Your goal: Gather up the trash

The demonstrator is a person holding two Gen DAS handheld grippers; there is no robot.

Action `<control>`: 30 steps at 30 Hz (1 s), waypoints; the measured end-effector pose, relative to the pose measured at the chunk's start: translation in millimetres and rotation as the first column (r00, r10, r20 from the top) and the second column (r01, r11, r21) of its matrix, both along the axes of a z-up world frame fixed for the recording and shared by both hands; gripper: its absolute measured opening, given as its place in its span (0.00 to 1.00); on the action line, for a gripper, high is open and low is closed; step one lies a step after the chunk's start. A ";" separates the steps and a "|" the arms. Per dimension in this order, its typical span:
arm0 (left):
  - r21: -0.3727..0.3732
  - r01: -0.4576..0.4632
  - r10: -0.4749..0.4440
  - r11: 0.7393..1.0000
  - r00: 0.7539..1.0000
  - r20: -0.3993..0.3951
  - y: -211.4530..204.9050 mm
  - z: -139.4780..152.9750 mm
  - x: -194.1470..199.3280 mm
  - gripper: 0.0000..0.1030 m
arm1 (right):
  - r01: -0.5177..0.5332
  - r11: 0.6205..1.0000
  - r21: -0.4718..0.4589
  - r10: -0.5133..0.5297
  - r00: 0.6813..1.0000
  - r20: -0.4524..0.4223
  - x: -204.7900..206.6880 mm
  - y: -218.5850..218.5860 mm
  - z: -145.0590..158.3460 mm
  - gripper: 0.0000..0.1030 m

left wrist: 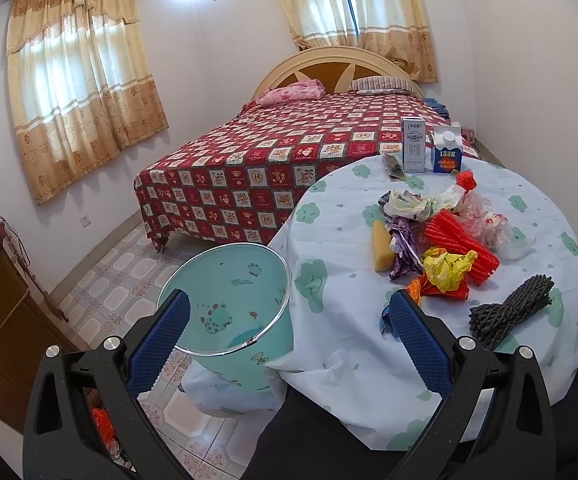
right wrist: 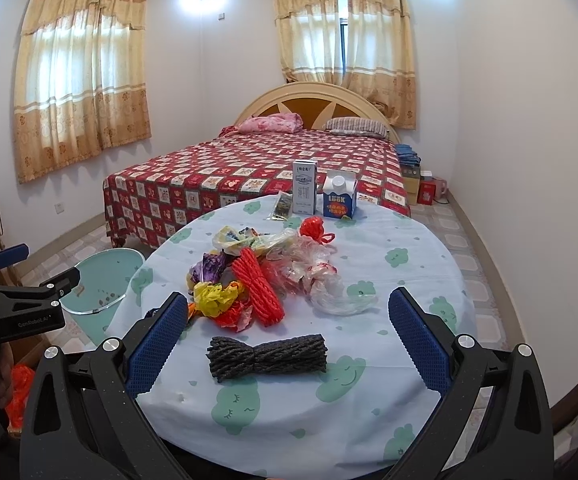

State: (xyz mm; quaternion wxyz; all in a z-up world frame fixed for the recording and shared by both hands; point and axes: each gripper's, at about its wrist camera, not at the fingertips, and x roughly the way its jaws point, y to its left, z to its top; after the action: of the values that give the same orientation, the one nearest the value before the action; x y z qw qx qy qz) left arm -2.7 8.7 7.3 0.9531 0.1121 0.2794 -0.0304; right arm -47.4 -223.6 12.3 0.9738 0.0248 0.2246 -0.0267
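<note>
Bedroom, round table (right wrist: 409, 292) w/ cloud cloth — dark foam net (right wrist: 267, 356) lies crosswise just ahead of my right gripper (right wrist: 289, 344), wide open, empty. Left gripper (left wrist: 289, 332) too — nearer teal bin (left wrist: 229, 304).

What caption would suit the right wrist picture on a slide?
Open right gripper poised over a dark net bundle on a round table strewn with trash, teal bin beside it.

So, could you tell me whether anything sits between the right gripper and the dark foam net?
Nothing visible does. The right gripper is open, and the dark foam net lies alone on the tablecloth directly between its fingers; the trash pile sits farther back.
</note>
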 end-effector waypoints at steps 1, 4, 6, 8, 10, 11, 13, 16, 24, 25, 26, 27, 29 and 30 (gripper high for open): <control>0.002 0.000 0.000 1.000 1.000 0.000 0.7 0.6 -0.2 0.95 | 0.000 1.000 0.000 0.000 1.000 0.000 -0.1 -1.9 0.0 0.96; -0.003 -0.001 0.001 1.000 1.000 -0.003 6.3 5.0 0.9 0.95 | -0.002 1.000 0.002 0.002 1.000 -0.001 -0.5 -7.5 -0.1 0.96; -0.002 -0.004 0.004 1.000 1.000 -0.002 9.8 6.9 2.4 0.95 | -0.002 1.000 0.001 0.002 1.000 -0.002 -1.1 -11.1 0.0 0.96; -0.003 -0.005 0.005 1.000 1.000 -0.002 13.9 9.9 2.8 0.95 | 0.000 1.000 0.000 0.000 1.000 0.001 -0.2 -1.2 -0.3 0.96; -0.002 -0.004 0.004 1.000 1.000 -0.001 8.2 5.9 2.2 0.95 | 0.000 1.000 -0.001 0.000 1.000 0.001 0.1 -0.8 -0.3 0.96; -0.002 -0.003 0.003 1.000 1.000 -0.002 8.1 5.9 2.2 0.95 | 0.000 1.000 -0.001 0.000 1.000 0.000 0.2 1.2 -0.2 0.96; 0.000 -0.003 0.003 1.000 1.000 -0.002 7.8 5.9 2.3 0.95 | 0.001 1.000 -0.001 -0.001 1.000 0.000 0.3 -0.9 -0.5 0.96; 0.000 -0.003 0.003 1.000 1.000 -0.003 12.3 8.6 3.5 0.95 | 0.000 1.000 0.000 0.000 1.000 -0.001 0.3 -1.0 -0.4 0.96; 0.005 -0.005 0.005 1.000 1.000 -0.005 15.1 8.5 2.2 0.95 | 0.000 1.000 0.000 0.000 1.000 -0.002 0.7 0.6 -0.7 0.96; 0.005 -0.005 0.005 1.000 1.000 -0.005 17.3 9.5 2.4 0.95 | 0.000 1.000 -0.001 0.000 1.000 -0.001 0.6 1.3 -0.6 0.96; 0.006 -0.006 0.006 1.000 1.000 -0.005 19.5 10.5 2.7 0.95 | 0.000 1.000 -0.002 0.000 1.000 -0.002 0.8 -1.3 -1.0 0.96; 0.007 -0.006 0.007 1.000 1.000 -0.006 21.8 11.6 3.0 0.95 | 0.000 1.000 0.000 0.000 1.000 -0.002 0.8 0.6 -0.7 0.96; 0.005 -0.006 0.006 1.000 1.000 -0.003 15.6 7.8 1.5 0.95 | 0.001 1.000 -0.001 -0.001 1.000 -0.001 0.7 1.7 -0.6 0.96; 0.007 -0.006 0.006 1.000 1.000 -0.003 16.6 8.2 1.6 0.95 | 0.001 1.000 -0.001 -0.001 1.000 -0.002 0.7 0.9 -0.7 0.96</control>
State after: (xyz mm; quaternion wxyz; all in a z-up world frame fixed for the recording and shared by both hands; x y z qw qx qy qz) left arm -1.2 25.3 15.5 0.9524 0.1143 0.2812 -0.0268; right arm -46.7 -222.7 11.7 0.9736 0.0244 0.2254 -0.0273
